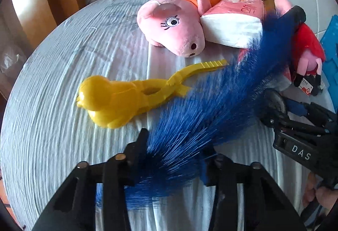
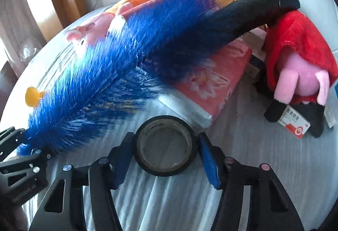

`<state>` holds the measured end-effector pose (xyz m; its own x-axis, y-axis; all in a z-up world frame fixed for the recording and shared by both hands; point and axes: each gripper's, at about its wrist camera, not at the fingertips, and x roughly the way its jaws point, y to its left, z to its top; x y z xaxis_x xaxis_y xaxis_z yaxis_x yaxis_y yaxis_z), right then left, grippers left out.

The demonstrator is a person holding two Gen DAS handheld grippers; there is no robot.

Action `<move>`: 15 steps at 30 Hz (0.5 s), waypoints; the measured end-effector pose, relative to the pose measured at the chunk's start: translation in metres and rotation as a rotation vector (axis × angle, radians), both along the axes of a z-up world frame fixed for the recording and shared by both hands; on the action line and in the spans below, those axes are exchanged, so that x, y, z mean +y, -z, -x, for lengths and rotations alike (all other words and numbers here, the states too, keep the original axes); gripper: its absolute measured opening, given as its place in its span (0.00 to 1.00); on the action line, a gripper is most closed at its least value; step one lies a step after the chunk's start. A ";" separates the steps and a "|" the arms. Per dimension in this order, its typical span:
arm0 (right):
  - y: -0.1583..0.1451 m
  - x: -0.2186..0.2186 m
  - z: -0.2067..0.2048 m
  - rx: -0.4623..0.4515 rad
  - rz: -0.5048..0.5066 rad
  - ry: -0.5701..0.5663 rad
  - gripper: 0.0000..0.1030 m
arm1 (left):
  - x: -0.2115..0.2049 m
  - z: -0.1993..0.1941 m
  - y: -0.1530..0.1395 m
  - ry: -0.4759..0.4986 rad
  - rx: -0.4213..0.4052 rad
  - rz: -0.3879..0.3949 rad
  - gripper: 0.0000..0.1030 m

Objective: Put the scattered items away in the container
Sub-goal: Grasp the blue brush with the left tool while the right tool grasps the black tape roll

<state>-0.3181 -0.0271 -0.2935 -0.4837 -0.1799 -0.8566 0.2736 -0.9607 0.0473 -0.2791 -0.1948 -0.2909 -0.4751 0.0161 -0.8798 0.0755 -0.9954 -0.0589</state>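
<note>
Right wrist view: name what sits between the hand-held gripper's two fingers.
A roll of black tape lies flat on the white tabletop between the right hand-held gripper's blue-padded fingers, which sit at its sides. The right wrist view shows it.

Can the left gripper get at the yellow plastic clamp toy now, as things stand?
Probably not at once. The left gripper has its fingers around the blue duster, whose bristles lie across the handle end of the yellow clamp toy. The toy's head lies bare.
</note>
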 end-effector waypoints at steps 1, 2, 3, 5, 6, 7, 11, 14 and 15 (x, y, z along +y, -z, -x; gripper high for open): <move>-0.001 0.002 -0.002 -0.009 0.005 0.000 0.57 | 0.002 -0.002 -0.004 0.001 0.001 -0.001 0.34; -0.002 0.002 -0.003 -0.017 0.009 0.000 0.56 | 0.004 -0.005 -0.009 0.000 0.003 -0.008 0.33; -0.004 0.005 -0.007 -0.021 0.014 -0.001 0.56 | 0.004 -0.007 -0.013 -0.001 0.004 -0.017 0.32; -0.011 0.009 -0.016 -0.020 0.017 -0.009 0.56 | 0.009 -0.014 -0.024 0.000 0.011 -0.034 0.28; -0.016 0.011 -0.022 -0.018 0.017 -0.015 0.56 | 0.010 -0.015 -0.031 0.001 0.016 -0.038 0.25; -0.022 0.014 -0.027 -0.012 0.019 -0.019 0.56 | 0.013 -0.019 -0.036 0.003 0.020 -0.045 0.23; -0.049 0.027 -0.048 0.013 0.032 -0.031 0.56 | 0.023 -0.030 -0.061 0.005 0.045 -0.067 0.16; -0.075 0.037 -0.064 0.047 0.051 -0.042 0.56 | 0.028 -0.040 -0.081 0.003 0.073 -0.068 0.15; -0.084 0.040 -0.069 0.060 0.058 -0.044 0.56 | 0.031 -0.045 -0.087 0.003 0.082 -0.068 0.15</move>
